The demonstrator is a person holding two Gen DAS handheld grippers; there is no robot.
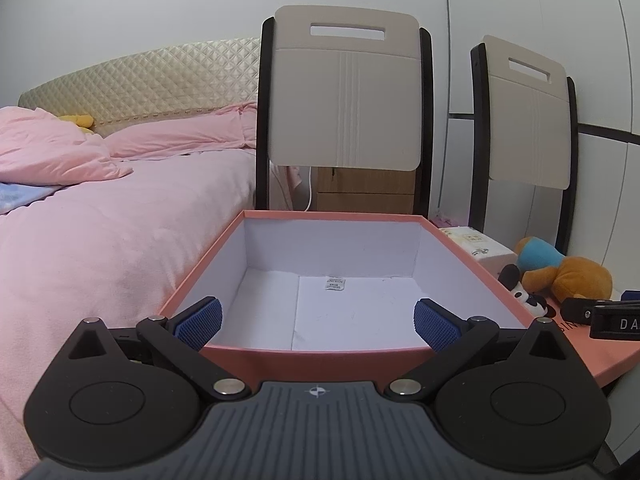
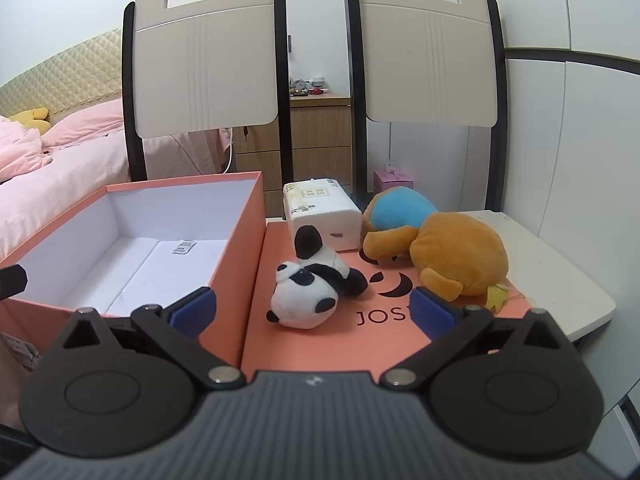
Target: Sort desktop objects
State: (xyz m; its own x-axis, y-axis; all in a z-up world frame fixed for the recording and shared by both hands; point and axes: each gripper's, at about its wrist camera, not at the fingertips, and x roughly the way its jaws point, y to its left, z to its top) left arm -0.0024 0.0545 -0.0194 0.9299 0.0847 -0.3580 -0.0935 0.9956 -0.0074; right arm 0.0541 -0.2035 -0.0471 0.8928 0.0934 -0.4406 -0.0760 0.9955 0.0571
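Note:
An open pink box [image 1: 324, 354] with a white inside holds only a small paper tag [image 1: 335, 283]; it also shows in the right wrist view [image 2: 236, 248]. My left gripper [image 1: 316, 322] is open and empty over the box's near rim. My right gripper [image 2: 312, 310] is open and empty, just in front of a small panda plush [image 2: 308, 292] lying on the pink lid [image 2: 320, 344]. Behind it lie an orange plush with a blue top [image 2: 440, 248] and a white tissue pack [image 2: 324, 210]. The left wrist view shows the panda [image 1: 520, 288], the orange plush [image 1: 568, 272] and the right gripper's black fingers [image 1: 600, 314].
Two beige chair backs [image 2: 208, 64] [image 2: 430, 52] stand behind the white table [image 2: 560, 272]. A pink bed [image 1: 100, 220] lies to the left. A wooden drawer unit [image 2: 320, 140] and a small pink box [image 2: 394, 180] stand behind the chairs.

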